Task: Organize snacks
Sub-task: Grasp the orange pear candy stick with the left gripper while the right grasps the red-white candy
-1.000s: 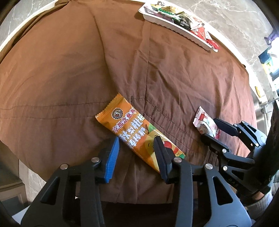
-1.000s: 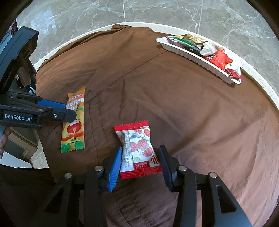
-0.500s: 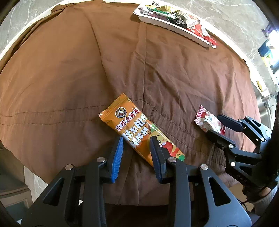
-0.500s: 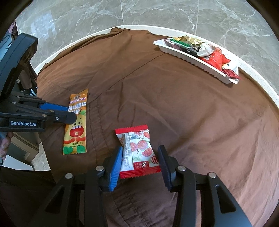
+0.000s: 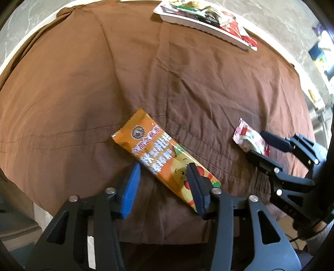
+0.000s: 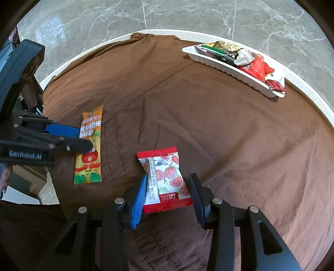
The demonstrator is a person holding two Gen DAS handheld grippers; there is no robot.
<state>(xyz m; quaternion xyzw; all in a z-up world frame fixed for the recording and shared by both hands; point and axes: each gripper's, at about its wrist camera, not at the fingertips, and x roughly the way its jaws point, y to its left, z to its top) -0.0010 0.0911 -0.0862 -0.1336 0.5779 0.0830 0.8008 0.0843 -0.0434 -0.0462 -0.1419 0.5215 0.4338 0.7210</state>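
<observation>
A long orange snack bar [image 5: 160,154] lies flat on the brown cloth [image 5: 83,83]. My left gripper [image 5: 165,173] is open, its jaws on either side of the bar's lower half. The bar also shows in the right wrist view [image 6: 89,146]. A red and white candy packet [image 6: 165,179] lies on the cloth. My right gripper [image 6: 167,187] is open with its jaws on either side of the packet. The packet also shows in the left wrist view [image 5: 250,139].
A white tray [image 6: 229,69] holding several snack packets stands at the far right edge of the round table; it also shows in the left wrist view [image 5: 200,25]. The brown cloth [image 6: 208,125] covers the table. Marble floor [image 6: 187,14] lies beyond.
The left gripper's jaws narrowed half a second ago and have opened wider again around the orange bar. The right gripper has edged forward around the candy packet.
</observation>
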